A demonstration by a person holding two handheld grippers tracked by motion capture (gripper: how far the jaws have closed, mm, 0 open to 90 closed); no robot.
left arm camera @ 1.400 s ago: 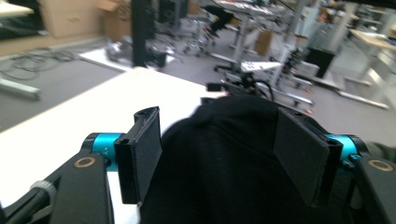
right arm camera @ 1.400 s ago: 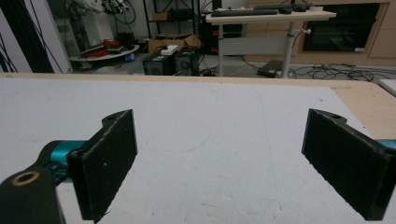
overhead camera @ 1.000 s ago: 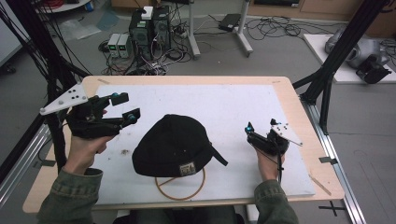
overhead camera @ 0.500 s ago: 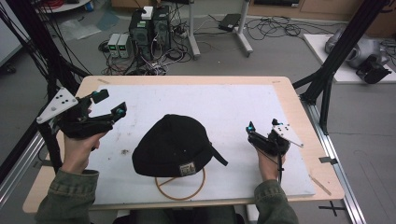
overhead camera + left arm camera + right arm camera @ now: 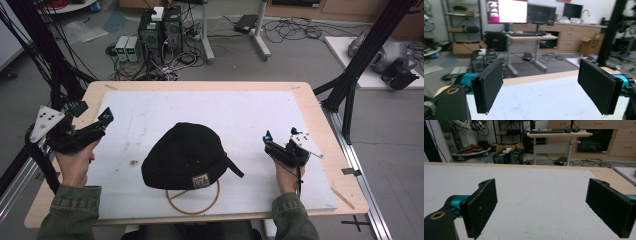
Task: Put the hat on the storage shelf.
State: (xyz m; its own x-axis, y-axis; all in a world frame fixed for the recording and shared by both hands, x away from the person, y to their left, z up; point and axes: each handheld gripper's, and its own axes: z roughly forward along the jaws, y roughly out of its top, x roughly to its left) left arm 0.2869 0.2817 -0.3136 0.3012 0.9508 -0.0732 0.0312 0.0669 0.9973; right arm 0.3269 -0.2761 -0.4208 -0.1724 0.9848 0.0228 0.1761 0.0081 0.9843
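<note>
White mat [image 5: 210,107]: 1 black cap [image 5: 186,156], 1 ring [image 5: 192,205], 2 wide-open, empty tools [image 5: 92,113] [image 5: 279,139].

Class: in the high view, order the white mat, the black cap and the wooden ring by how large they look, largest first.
1. white mat
2. black cap
3. wooden ring, partly hidden under the cap, yet clearly smallest

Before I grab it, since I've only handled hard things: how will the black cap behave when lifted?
The cap looks like soft cloth, so its crown would probably sag and fold if pinched. Its brim seems stiffer and likely holds shape. It sits on a thin ring, which might shift when the cap moves.
</note>
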